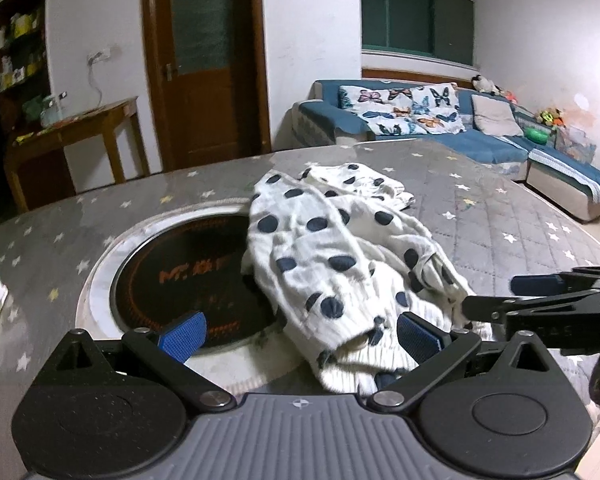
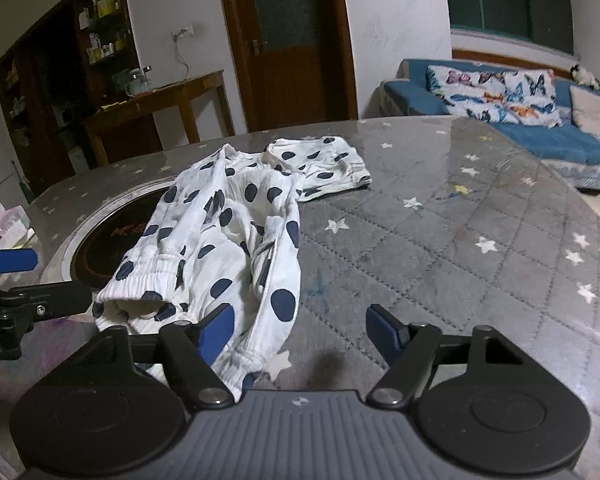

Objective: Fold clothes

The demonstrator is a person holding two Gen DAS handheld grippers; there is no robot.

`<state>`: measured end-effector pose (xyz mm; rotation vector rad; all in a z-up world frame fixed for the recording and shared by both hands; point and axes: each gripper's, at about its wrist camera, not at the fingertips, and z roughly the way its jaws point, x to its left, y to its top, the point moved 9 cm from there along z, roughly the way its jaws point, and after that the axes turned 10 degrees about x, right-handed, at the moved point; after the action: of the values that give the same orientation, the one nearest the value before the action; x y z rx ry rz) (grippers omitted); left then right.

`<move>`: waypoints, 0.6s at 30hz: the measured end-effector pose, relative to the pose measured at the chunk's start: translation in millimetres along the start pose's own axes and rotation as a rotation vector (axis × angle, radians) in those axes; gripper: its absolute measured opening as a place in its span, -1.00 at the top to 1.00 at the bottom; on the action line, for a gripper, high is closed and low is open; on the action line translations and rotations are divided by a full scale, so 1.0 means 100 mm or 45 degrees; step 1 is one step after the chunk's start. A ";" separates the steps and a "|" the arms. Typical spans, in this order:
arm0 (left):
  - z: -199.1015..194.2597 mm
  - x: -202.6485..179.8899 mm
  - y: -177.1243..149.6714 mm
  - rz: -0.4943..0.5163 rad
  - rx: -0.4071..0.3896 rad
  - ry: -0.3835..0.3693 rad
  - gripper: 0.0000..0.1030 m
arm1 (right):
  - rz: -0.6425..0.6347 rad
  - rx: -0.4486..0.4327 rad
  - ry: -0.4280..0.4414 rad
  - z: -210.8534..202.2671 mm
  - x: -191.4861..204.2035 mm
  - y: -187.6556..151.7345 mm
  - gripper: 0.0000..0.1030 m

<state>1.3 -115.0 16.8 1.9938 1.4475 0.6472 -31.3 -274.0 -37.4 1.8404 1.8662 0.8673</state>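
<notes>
Both fisheye views are looking forward and downward from low over a grey star-patterned table (image 1: 480,208), each with its own gripper body filling the lower frame. The left wrist view is sitting close over crumpled polka-dot trousers (image 1: 332,264) at centre. The right wrist view is showing the same trousers (image 2: 228,240) at centre left. Both are sharing the round cooktop (image 1: 188,276), the brown door (image 2: 296,40) and the blue sofa (image 2: 540,136) beyond.

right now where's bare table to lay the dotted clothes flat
Free: the quilted star cover right of the dotted garment, out to the table's sofa-side edge. Crowded: the left, where the garment overlaps the round inset hob.
</notes>
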 end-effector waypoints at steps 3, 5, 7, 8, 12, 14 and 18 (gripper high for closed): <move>0.05 -0.09 0.11 0.040 -0.011 -0.024 -0.98 | 0.001 0.019 0.034 0.08 0.00 0.02 -0.32; 0.11 -0.15 0.18 0.061 -0.014 -0.043 -0.90 | 0.001 0.031 0.056 0.13 0.00 0.03 -0.26; 0.18 -0.20 0.26 0.077 -0.010 -0.046 -0.81 | 0.005 0.042 0.073 0.18 0.00 0.03 -0.21; 0.24 -0.21 0.29 0.084 -0.002 -0.046 -0.79 | 0.007 0.048 0.082 0.19 0.00 0.02 -0.15; 0.48 -0.26 0.35 0.102 0.060 -0.052 -0.60 | 0.014 0.069 0.115 0.24 -0.01 0.00 0.02; 0.61 -0.24 0.33 0.100 0.106 -0.029 -0.48 | 0.011 0.073 0.130 0.24 0.00 -0.01 0.12; 0.77 -0.13 0.27 0.065 0.175 -0.034 0.17 | 0.001 0.077 0.169 0.25 0.01 -0.03 0.44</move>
<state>68.0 -147.7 -19.1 2.1424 1.4643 0.5534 -17.4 -268.8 -57.5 1.8599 1.9922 0.9642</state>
